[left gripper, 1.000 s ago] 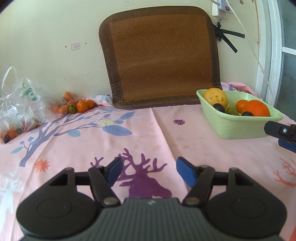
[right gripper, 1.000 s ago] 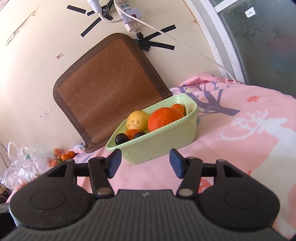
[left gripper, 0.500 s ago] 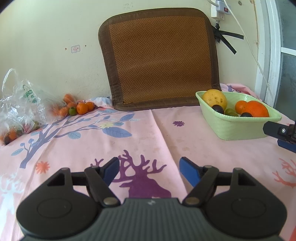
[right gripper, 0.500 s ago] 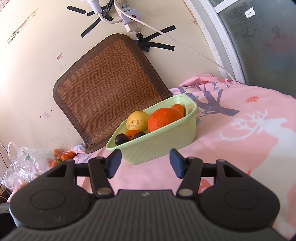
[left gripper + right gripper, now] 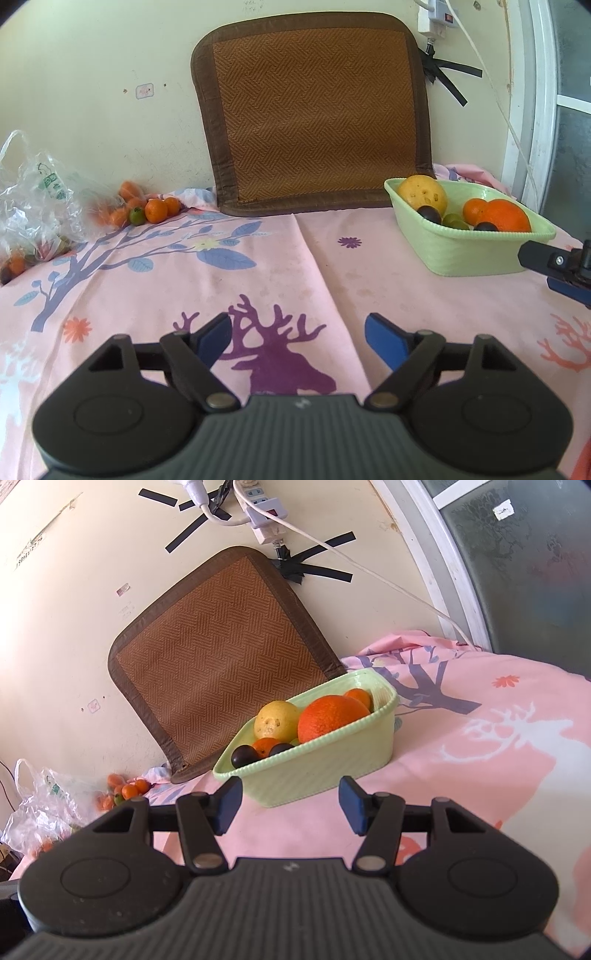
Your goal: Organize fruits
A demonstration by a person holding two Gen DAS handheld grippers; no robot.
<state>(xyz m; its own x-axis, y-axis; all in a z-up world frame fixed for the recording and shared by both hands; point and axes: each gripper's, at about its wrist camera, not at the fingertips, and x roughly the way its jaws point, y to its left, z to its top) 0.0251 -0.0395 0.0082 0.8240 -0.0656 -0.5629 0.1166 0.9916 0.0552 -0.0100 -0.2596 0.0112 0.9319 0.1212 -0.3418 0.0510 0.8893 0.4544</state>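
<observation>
A light green basket (image 5: 469, 254) (image 5: 325, 771) stands on the pink cloth at the right. It holds a big orange (image 5: 508, 216) (image 5: 330, 716), a yellow fruit (image 5: 423, 192) (image 5: 277, 720), small oranges, dark plums (image 5: 243, 756) and green fruits. Small oranges and one green fruit (image 5: 147, 210) (image 5: 127, 790) lie loose by the wall at the left. My left gripper (image 5: 297, 338) hangs over the deer print, its jaws opening, with nothing between them. My right gripper (image 5: 290, 805) is open and empty just in front of the basket; its fingertip (image 5: 554, 260) shows at the left wrist view's right edge.
A clear plastic bag (image 5: 33, 206) (image 5: 40, 805) with more fruit lies at the far left. A brown woven mat (image 5: 314, 118) (image 5: 218, 664) leans against the wall behind the cloth. A power strip and cable (image 5: 266, 517) hang on the wall; a window frame (image 5: 532, 92) stands at the right.
My left gripper's blue pads have spread wider apart. The right gripper and the fruit have stayed put.
</observation>
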